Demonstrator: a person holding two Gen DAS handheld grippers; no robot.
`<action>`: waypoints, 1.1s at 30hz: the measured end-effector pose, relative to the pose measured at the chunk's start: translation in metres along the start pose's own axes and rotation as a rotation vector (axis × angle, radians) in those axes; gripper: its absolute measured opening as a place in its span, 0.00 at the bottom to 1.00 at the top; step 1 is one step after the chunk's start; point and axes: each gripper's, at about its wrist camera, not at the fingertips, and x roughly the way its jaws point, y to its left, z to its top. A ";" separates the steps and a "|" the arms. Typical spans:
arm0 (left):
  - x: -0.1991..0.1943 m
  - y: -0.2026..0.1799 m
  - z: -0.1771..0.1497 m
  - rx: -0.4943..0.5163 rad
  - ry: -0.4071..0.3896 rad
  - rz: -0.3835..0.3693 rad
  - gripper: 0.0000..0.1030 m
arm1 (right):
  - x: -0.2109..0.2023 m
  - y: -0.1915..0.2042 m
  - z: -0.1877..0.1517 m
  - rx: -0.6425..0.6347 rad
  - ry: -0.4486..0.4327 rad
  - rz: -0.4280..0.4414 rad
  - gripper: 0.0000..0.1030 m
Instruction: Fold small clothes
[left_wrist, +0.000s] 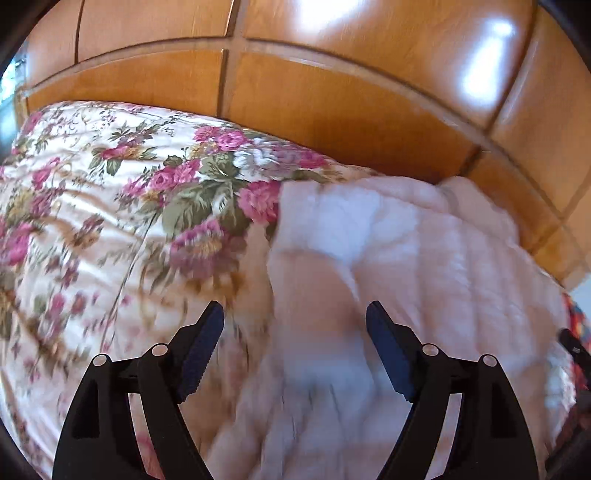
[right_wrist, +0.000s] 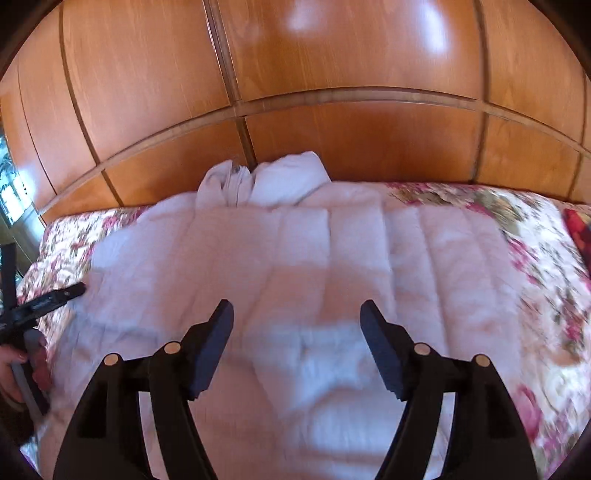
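A pale pink quilted garment (right_wrist: 295, 258) lies spread flat on the floral bedspread (right_wrist: 535, 240), its hood (right_wrist: 266, 181) bunched at the far edge by the wardrobe. My right gripper (right_wrist: 297, 312) is open and empty, above the garment's middle. My left gripper (left_wrist: 295, 314) is open and empty, above the garment's (left_wrist: 424, 258) left edge where it meets the bedspread (left_wrist: 92, 203). The left gripper also shows in the right wrist view (right_wrist: 55, 297) at the garment's left side, held by a hand. Both views are blurred.
A glossy wooden wardrobe (right_wrist: 314, 74) stands right behind the bed and fills the background in the left wrist view too (left_wrist: 332, 74). A red patterned item (right_wrist: 576, 221) lies at the bed's far right. A window (right_wrist: 11, 192) is at the left.
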 end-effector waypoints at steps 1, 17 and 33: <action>-0.008 -0.001 -0.006 0.009 0.001 -0.016 0.76 | -0.008 -0.006 -0.008 0.021 0.015 -0.001 0.69; -0.098 0.065 -0.125 -0.017 0.147 -0.119 0.76 | -0.116 -0.098 -0.109 0.250 0.072 0.042 0.72; -0.142 0.076 -0.178 0.024 0.270 -0.404 0.84 | -0.140 -0.129 -0.196 0.485 0.116 0.424 0.71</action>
